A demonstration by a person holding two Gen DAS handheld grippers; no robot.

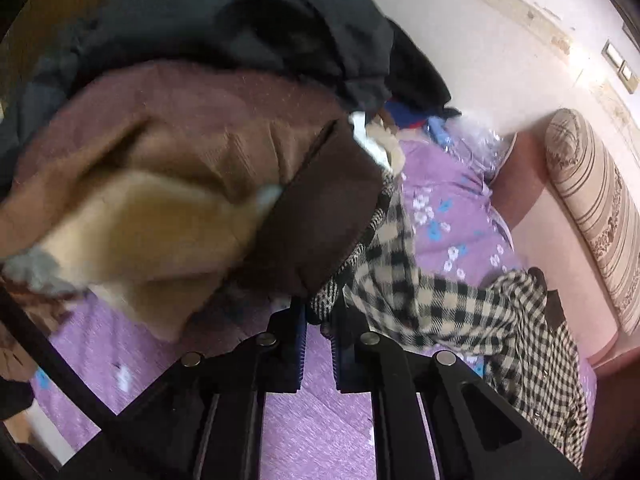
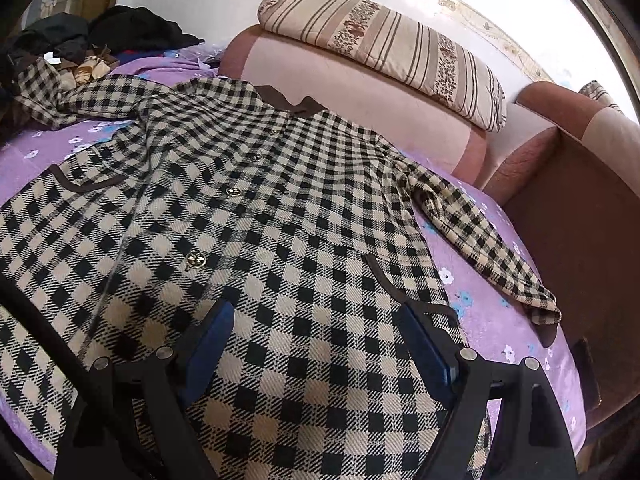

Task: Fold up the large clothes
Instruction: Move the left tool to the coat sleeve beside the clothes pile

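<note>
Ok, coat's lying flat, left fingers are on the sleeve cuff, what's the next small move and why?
Probably draw the left gripper, shut on the sleeve cuff, across onto the checked coat: that sleeve lies stretched away from the buttoned front.

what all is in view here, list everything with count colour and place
checked coat: one, black and cream with brown trim, spread flat on the bed, one sleeve reaching toward the clothes pile
gold buttons: several, down the coat front
bedsheet: one, purple with small flowers, under the coat
clothes pile: one heap, black, brown and tan, at the far end of the bed
rolled quilt: one, cream with brown stripes, on top of the headboard
headboard: one, pink, along the wall
left gripper: black with blue pads, shut on the sleeve end
right gripper: black with blue pads, open over the coat's lower part
</note>
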